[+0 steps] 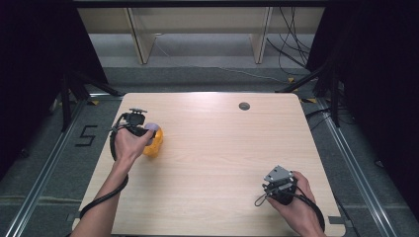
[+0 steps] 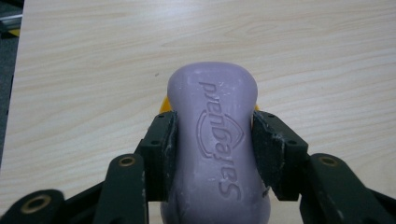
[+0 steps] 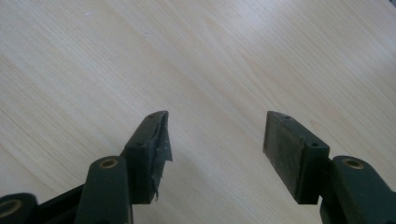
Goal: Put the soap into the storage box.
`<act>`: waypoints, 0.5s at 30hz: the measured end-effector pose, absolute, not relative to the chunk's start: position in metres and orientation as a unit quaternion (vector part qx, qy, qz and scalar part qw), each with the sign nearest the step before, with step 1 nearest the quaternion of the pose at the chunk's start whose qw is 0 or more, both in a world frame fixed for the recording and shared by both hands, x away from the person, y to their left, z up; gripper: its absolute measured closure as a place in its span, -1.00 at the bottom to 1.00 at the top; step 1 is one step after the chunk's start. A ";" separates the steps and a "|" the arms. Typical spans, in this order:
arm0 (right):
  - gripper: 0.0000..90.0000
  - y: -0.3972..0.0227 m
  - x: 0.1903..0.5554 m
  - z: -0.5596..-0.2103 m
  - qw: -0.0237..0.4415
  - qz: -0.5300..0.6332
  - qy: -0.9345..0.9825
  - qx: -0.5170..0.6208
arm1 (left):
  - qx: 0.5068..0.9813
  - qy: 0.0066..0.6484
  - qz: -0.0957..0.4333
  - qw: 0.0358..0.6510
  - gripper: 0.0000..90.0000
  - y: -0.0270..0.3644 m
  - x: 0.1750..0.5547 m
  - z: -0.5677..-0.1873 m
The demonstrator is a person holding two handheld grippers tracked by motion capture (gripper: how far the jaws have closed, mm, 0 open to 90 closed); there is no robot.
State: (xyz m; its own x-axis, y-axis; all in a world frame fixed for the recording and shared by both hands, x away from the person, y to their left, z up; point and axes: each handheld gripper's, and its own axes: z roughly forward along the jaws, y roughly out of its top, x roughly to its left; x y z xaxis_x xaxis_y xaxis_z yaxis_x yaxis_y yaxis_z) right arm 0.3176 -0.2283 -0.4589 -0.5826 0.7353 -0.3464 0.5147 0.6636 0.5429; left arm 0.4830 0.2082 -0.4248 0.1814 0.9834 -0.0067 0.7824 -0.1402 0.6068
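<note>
A purple bar of soap point(image 2: 215, 140) with raised lettering sits between the two black jaws of my left gripper point(image 2: 214, 140), which is shut on its sides. In the high view the left gripper point(image 1: 148, 133) holds the soap point(image 1: 151, 127) just over a yellow-orange object point(image 1: 154, 143) at the table's left side; a sliver of that yellow object point(image 2: 164, 105) peeks out beneath the bar. Whether the soap rests on it I cannot tell. My right gripper point(image 3: 215, 137) hangs open over bare wood, nothing between its pads, near the table's front right point(image 1: 278, 186).
The light wooden table point(image 1: 222, 148) has a round cable hole point(image 1: 244, 105) near its far edge. Dark floor, metal rails and stand legs surround it, with wooden shelving at the back. A black "5" point(image 1: 87, 135) is marked on the floor at left.
</note>
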 end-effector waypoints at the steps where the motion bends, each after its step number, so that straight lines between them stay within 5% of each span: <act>1: -0.09 -0.228 0.318 -0.459 0.281 0.196 0.868 0.360 | 0.729 0.605 0.204 0.246 0.13 0.208 0.484 -0.426; 15: -0.09 -0.228 0.317 -0.459 0.281 0.197 0.866 0.364 | 0.720 0.618 0.200 0.244 0.13 0.204 0.491 -0.442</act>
State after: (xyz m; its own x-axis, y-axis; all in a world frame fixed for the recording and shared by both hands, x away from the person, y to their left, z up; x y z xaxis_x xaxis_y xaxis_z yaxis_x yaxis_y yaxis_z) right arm 0.3166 -0.2276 -0.4590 -0.5762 0.7416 -0.3436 0.5200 0.6570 0.5459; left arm 0.4909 0.2042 -0.4419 0.1558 0.9877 -0.0147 0.7926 -0.1161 0.5986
